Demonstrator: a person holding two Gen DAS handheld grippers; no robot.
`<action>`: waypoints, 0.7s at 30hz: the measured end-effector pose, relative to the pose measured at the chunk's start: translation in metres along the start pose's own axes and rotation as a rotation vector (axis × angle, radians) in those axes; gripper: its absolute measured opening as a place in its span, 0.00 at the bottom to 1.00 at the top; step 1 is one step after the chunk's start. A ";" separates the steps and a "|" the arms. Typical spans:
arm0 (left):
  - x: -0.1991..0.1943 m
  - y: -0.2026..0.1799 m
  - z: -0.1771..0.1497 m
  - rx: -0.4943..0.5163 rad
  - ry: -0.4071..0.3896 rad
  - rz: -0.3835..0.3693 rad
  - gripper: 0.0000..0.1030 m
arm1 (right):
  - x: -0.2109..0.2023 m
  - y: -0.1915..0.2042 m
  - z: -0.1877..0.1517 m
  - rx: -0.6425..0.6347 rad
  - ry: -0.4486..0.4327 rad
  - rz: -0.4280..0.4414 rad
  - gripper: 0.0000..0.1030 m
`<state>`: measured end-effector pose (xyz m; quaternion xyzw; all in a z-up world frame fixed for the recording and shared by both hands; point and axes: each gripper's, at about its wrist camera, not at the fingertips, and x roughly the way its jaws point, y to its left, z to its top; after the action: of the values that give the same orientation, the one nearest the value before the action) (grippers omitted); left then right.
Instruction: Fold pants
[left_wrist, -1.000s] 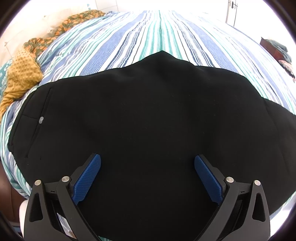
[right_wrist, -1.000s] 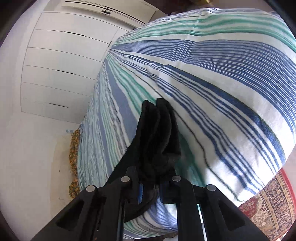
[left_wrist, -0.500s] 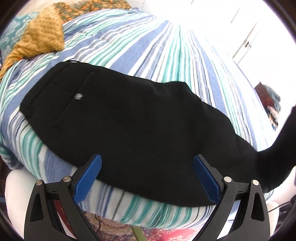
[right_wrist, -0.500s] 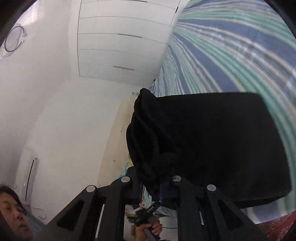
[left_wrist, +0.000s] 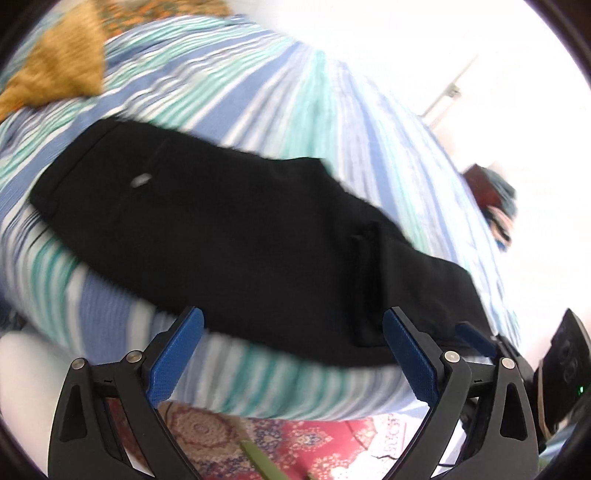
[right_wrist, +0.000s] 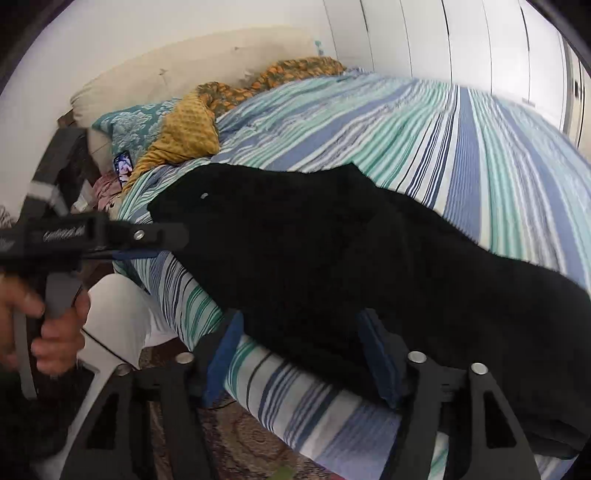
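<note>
The black pants (left_wrist: 236, 236) lie folded along the near edge of the striped bed (left_wrist: 258, 92), waistband and a small silver button (left_wrist: 141, 180) at the left. They also show in the right wrist view (right_wrist: 332, 258), with the button (right_wrist: 203, 195). My left gripper (left_wrist: 291, 350) is open and empty, just off the bed's edge below the pants. My right gripper (right_wrist: 299, 354) is open, its jaws standing at the pants' near edge with nothing clamped. The left gripper (right_wrist: 110, 240) shows from the side in the right wrist view.
A mustard blanket (right_wrist: 184, 136) and teal pillow (right_wrist: 129, 122) lie at the bed's head. White wardrobe doors (right_wrist: 461, 48) stand behind the bed. A red patterned rug (left_wrist: 295, 443) covers the floor below the bed's edge. Dark clothes (left_wrist: 495, 199) sit at the far right.
My right gripper has opened and let go of the pant legs, which now lie folded over the upper part. My left gripper has drawn back off the pants to the bed's edge.
</note>
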<state>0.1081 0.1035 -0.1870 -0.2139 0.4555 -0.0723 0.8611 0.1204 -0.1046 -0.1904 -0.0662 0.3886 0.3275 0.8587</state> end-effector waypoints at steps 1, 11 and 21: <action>0.006 -0.016 0.004 0.060 0.008 -0.027 0.83 | -0.019 -0.001 -0.006 -0.025 -0.045 -0.034 0.85; 0.101 -0.097 0.014 0.289 0.186 0.034 0.47 | -0.098 -0.052 -0.055 0.189 -0.192 -0.206 0.91; 0.080 -0.088 0.003 0.232 0.165 0.095 0.04 | -0.114 -0.080 -0.056 0.274 -0.237 -0.214 0.91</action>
<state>0.1625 -0.0004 -0.2073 -0.0844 0.5230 -0.1010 0.8421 0.0796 -0.2462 -0.1592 0.0493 0.3168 0.1841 0.9292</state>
